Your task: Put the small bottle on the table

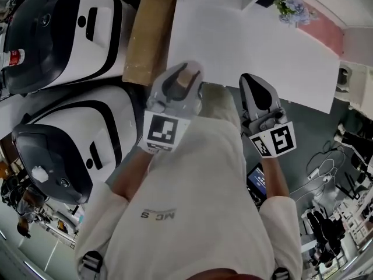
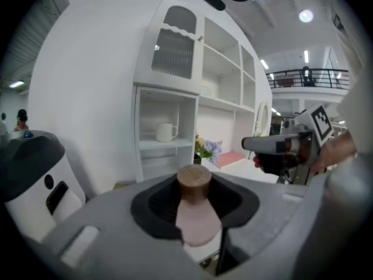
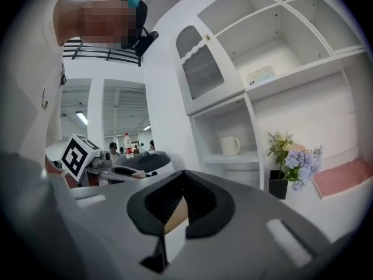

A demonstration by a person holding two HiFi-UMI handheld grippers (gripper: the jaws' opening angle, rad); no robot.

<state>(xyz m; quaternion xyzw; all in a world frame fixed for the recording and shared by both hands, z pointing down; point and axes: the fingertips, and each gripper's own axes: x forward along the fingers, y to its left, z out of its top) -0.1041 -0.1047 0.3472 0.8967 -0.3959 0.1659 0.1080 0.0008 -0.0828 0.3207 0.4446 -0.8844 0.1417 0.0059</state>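
Note:
The small bottle (image 2: 197, 219) has a pale pink body and a round wooden cap. It stands upright between the jaws of my left gripper (image 1: 179, 85), which is shut on it, held in the air in front of my chest. In the head view the bottle's cap (image 1: 186, 77) peeks out of the grey jaws. The white table (image 1: 250, 51) lies just ahead and below. My right gripper (image 1: 257, 95) is held level to the right of the left one, its jaws together with nothing between them. The right gripper (image 3: 182, 182) shows only background through its gap.
A brown cardboard box (image 1: 150, 34) stands at the table's left edge. Two white-and-black machines (image 1: 64, 28) are on the left. At the table's far side a white cabinet holds a mug (image 2: 166, 132), with a vase of flowers (image 1: 291, 6) beside it.

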